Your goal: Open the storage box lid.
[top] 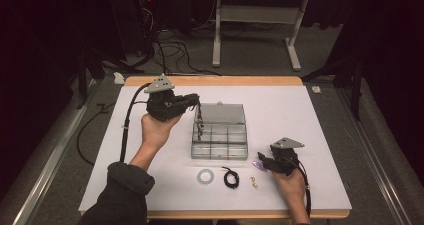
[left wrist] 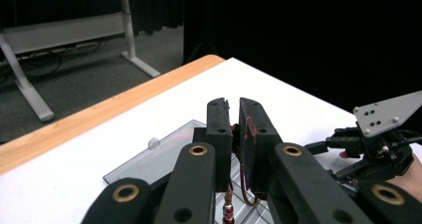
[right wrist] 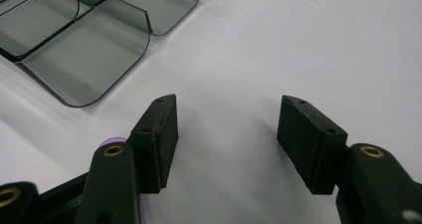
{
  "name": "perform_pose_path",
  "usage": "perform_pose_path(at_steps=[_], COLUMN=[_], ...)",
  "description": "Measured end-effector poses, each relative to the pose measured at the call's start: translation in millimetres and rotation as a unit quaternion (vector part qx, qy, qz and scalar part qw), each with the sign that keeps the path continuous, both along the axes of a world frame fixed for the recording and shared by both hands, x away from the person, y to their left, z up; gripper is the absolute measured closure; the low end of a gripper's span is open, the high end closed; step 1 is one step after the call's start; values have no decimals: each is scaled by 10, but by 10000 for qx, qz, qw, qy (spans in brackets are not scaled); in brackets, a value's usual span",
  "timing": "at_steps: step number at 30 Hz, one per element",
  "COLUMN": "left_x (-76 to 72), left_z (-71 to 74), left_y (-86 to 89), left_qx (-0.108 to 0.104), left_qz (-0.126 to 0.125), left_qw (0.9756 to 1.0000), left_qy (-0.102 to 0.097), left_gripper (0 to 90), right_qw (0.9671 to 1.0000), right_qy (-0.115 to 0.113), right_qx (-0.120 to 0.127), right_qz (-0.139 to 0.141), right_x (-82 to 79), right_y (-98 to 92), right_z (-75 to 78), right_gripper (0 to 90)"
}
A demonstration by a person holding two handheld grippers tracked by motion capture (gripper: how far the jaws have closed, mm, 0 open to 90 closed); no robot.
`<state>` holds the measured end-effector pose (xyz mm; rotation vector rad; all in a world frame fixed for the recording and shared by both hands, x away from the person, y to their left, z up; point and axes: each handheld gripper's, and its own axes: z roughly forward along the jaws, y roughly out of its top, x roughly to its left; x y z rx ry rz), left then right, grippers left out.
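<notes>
On the white worktop point(top: 310, 135), the right gripper point(top: 263, 161) rests at five o'clock, fingers spread with nothing between them. At centre, the left gripper point(top: 200, 116) pinches a brown cord point(left wrist: 247, 191) above the clear compartment box point(top: 220, 141), over its far-left cells.

The left gripper point(top: 199, 116) hangs over the clear compartment box point(top: 220, 142), a thin cord point(top: 200, 125) dangling from its tips into the box's near-left part. The right gripper point(top: 264, 160) rests on the white sheet point(top: 310, 135). A ring point(top: 205, 176), black coil point(top: 231, 177) and small clip point(top: 254, 182) lie in front.
</notes>
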<state>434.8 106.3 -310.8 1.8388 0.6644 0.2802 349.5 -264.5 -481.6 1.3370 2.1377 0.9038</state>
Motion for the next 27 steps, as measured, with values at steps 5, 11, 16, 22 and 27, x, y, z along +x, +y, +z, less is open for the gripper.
perform_pose_path(at_steps=[5, 11, 16, 22, 27], left_x=[11, 30, 30, 52, 65], left_z=[-68, -136, -206, -304, -350], left_y=[-8, 2, 3, 4, -8], left_qx=[48, 76, 123, 176, 253], left_qz=[14, 48, 58, 91, 109], left_qw=[10000, 9999, 9998, 9994, 9992], left_qy=[50, 121, 176, 282, 297], left_gripper=[843, 842, 842, 841, 841], right_qw=[10000, 10000, 10000, 10000, 10000], right_qy=[-1, -3, -3, -8, -6], right_qx=[-2, 4, 3, 0, 2], right_qz=[0, -3, -5, -6, -6], right_x=[0, 0, -1, -1, -1], right_y=[0, 1, 2, 3, 2], right_z=[0, 0, 0, 0, 0], right_gripper=[420, 420, 421, 421, 420])
